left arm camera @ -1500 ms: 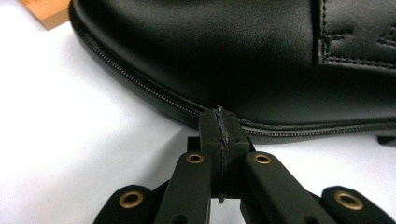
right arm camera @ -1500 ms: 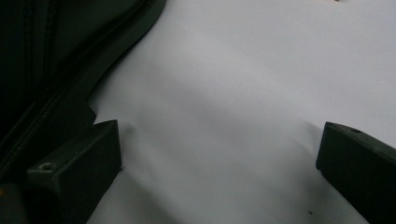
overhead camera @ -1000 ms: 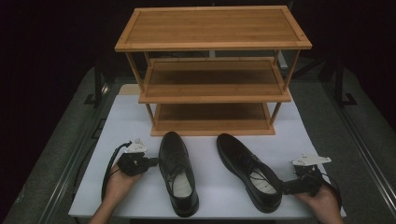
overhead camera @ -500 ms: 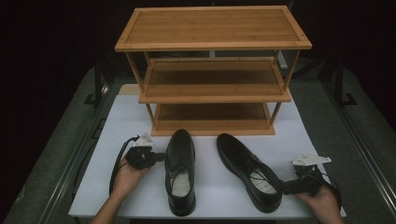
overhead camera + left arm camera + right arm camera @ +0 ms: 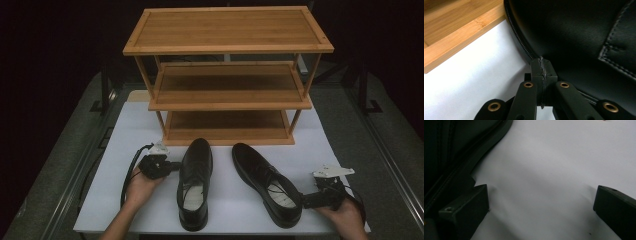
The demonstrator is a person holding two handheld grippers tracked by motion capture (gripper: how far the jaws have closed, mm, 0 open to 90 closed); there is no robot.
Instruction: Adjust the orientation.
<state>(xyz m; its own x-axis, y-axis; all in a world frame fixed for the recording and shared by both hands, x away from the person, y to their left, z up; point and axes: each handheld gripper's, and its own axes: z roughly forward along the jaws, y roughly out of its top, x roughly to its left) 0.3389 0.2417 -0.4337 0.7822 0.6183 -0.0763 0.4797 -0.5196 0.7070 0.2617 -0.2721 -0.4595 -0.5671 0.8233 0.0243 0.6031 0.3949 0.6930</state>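
Closed, empty left tongs (image 5: 175, 165) touch the left shoe (image 5: 194, 182), toe toward the rack (image 5: 227, 75).

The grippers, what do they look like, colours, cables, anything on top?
Both are black. The left gripper trails a black cable looping beside the hand and bears a grey three-cornered plate; its linkage shows brass-coloured rivets. The right gripper carries a similar grey plate. Forearms are bare, no sleeves.

A darkened lab recording setup: white table (image 5: 125, 150), black surroundings, bare bamboo shoe rack (image 5: 227, 30).
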